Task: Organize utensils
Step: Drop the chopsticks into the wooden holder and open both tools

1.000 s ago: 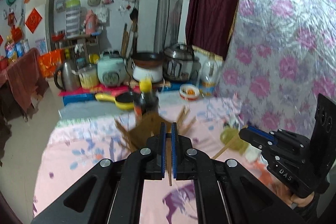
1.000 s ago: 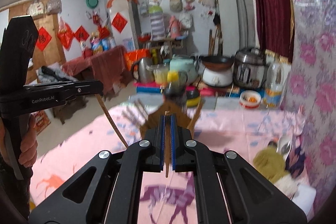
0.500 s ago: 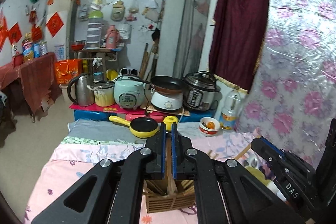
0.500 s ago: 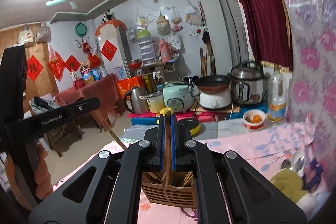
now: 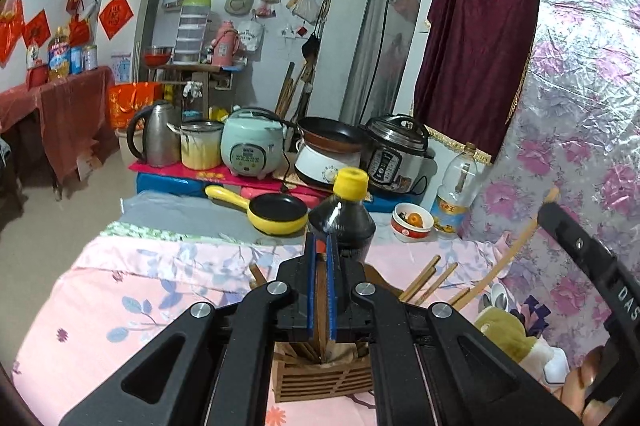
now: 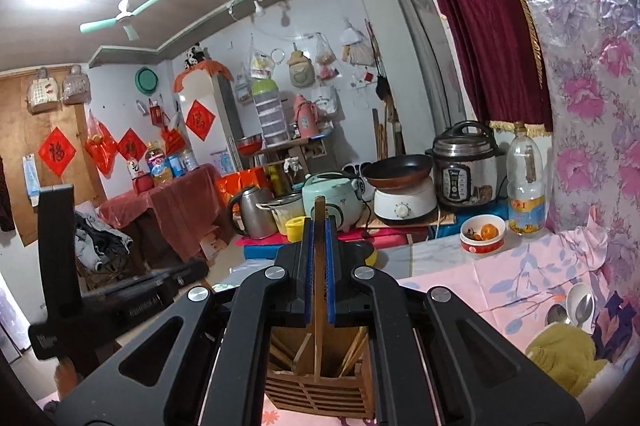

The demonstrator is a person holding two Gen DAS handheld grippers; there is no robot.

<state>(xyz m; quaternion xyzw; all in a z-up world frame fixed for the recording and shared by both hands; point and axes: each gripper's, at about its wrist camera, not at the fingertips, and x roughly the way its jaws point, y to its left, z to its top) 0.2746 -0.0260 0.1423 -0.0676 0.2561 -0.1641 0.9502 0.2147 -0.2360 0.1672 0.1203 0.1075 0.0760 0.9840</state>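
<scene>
My left gripper (image 5: 319, 254) is shut on a wooden chopstick (image 5: 321, 314) whose lower end stands inside a slatted wooden utensil holder (image 5: 324, 380) right below it. My right gripper (image 6: 319, 238) is shut on another wooden chopstick (image 6: 319, 290), its lower end also down in the same holder (image 6: 320, 396). Several chopsticks (image 5: 430, 278) lean out of the holder. The right gripper's body (image 5: 592, 266) shows at the right of the left wrist view; the left gripper's body (image 6: 60, 266) shows at the left of the right wrist view.
The holder stands on a table with a pink floral cloth (image 5: 140, 290). A dark sauce bottle with a yellow cap (image 5: 344, 214) stands just behind it. A yellow pan (image 5: 276, 212), a small bowl (image 6: 482, 234), metal spoons (image 6: 576, 304) and an olive cloth (image 6: 568, 354) lie nearby.
Both grippers have moved forward and down over the holder, and the ends of their chopsticks have gone from above the table into the holder. Both stay shut.
</scene>
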